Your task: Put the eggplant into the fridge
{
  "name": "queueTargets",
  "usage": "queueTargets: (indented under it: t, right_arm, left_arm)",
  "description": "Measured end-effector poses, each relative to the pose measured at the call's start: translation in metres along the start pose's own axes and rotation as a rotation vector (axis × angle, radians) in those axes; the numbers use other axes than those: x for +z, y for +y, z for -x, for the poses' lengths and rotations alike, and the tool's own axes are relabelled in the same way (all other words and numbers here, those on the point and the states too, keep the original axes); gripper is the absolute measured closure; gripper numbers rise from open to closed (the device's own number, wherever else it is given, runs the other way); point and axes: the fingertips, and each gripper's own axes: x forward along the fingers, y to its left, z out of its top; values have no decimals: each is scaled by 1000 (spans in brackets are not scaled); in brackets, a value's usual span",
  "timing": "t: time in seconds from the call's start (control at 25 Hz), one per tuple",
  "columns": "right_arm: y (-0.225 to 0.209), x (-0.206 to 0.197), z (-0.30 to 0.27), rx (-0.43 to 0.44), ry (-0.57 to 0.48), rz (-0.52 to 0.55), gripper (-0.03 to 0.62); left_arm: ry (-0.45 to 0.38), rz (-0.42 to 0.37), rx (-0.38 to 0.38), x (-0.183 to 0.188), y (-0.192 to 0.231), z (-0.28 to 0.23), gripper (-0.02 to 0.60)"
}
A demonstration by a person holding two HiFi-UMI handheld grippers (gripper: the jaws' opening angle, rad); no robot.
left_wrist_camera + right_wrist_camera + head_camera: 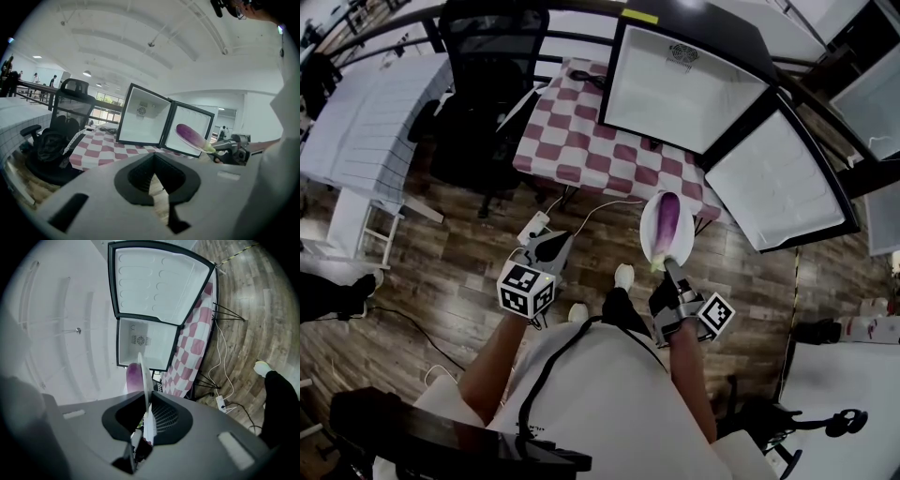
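My right gripper (671,268) clamps a plate (647,234) bearing the eggplant (667,220) before the open fridge (675,89); my left gripper (551,246) is closed, empty.

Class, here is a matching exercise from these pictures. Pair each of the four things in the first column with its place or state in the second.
1 eggplant
2 plate
3 fridge
4 office chair

A stands open on the checked tablecloth
B lies on the plate
C stands on the wooden floor
D rim clamped in the right hand-held gripper

Pairs: 1-B, 2-D, 3-A, 4-C.
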Motion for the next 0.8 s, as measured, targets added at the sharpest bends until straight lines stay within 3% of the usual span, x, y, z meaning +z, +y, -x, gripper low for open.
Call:
queueTargets:
  t: [0.8]
  right_arm:
    - [0, 59, -61, -9, 47, -2, 551]
  left_arm:
    - [13, -2, 24, 31, 20, -73, 577]
